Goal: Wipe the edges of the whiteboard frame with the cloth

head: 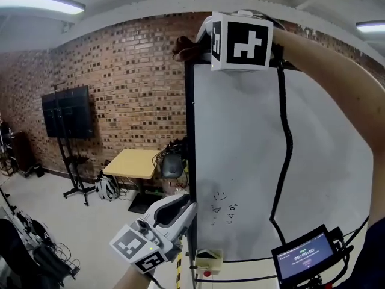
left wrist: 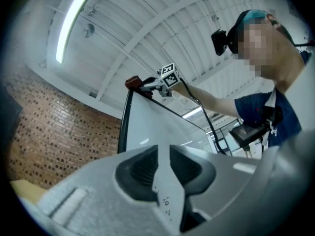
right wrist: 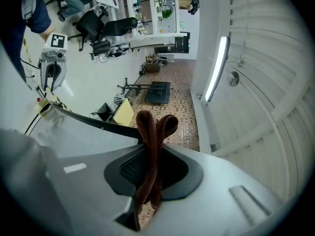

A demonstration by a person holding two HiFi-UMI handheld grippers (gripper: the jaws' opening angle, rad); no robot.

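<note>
Head view, cloth: the folded dark-brown cloth (head: 183, 47) is at the top-left corner of the whiteboard's thin black frame (head: 189, 131). I cannot tell whether it touches the frame or sits just off it.
My right gripper (right wrist: 156, 154): clenched on that cloth, with two folded loops sticking out past the tips.
Frame from the cloth: the left edge runs straight down from the corner, long axis upright. The top edge runs off to my right, behind my white marker cube (head: 240, 41) and my arm (head: 325, 59).
Next move, as I judge it: keep the loops on the rail and follow one edge along its length.
Nearer hand: the right. My left gripper (head: 182, 205) is low down, just beside the left edge and well apart from the cloth.
Left gripper's jaws: a narrow gap apart with nothing pinched; the white board face shows through the gap.
Writing: a small black hand-drawn smiley and scribbles (head: 220, 195) low on the board, not legible as words. A small black handheld screen (head: 304, 256) shows pale digits too small to read.
Brands: none readable.
</note>
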